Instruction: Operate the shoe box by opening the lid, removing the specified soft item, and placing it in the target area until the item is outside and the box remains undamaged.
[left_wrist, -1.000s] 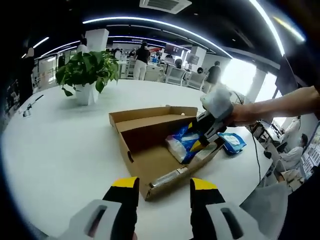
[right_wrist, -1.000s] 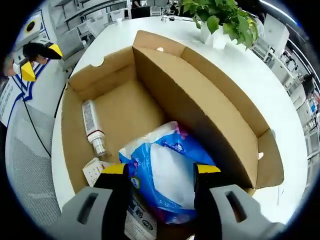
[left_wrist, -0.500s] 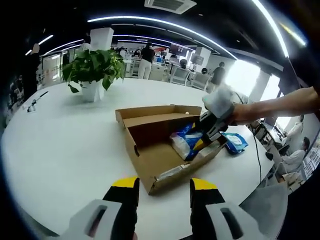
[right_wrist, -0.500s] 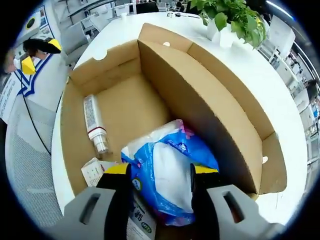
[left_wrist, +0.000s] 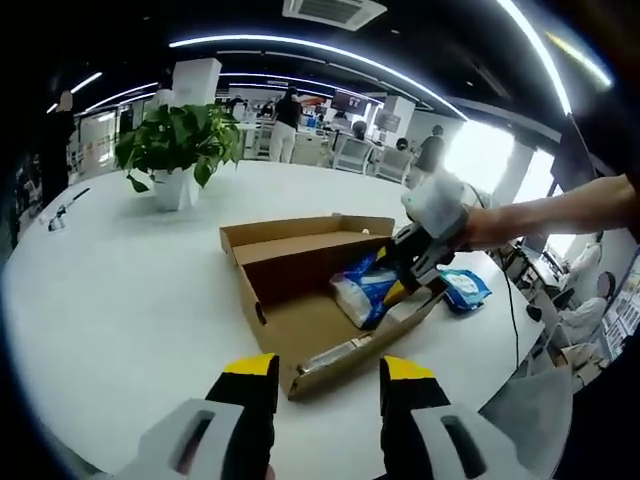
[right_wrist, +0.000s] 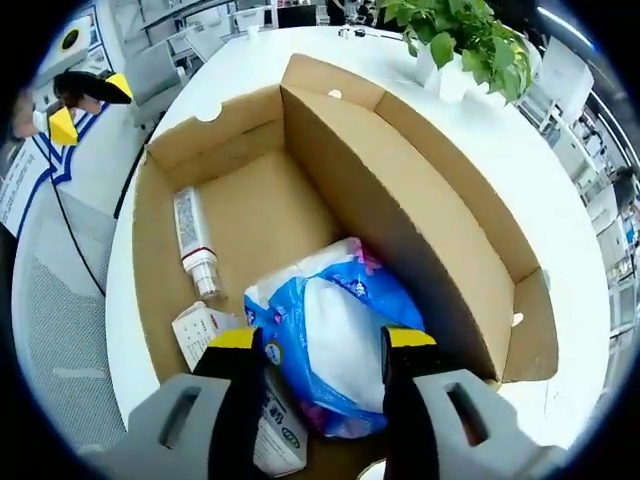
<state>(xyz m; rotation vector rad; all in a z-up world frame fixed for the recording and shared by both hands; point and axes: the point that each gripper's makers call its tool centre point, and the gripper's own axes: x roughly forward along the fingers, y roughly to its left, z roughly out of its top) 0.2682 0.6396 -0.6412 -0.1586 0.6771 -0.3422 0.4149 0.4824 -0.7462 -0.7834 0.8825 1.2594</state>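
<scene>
- Open office, round white table (left_wrist: 120, 300); the box (right_wrist: 250, 210) lies on it with lid folded back.
- The blue pack (right_wrist: 335, 340) sits in the box's near end, between the right claw's (right_wrist: 322, 345) yellow tips, apparently gripped.
- Left claw (left_wrist: 325, 368) hangs wide, empty, short of the box.
- Step: removal. Next, I judge: lift straight up, clearing the tall wall beside it.
- Bottle (right_wrist: 195, 245) and carton (right_wrist: 200, 330) alongside; bare table all round.

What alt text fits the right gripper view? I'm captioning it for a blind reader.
The right gripper closes on a blue and white soft pack inside an open cardboard box on a white table. A tube and a small carton also lie in the box, and a potted plant stands beyond it.
</scene>
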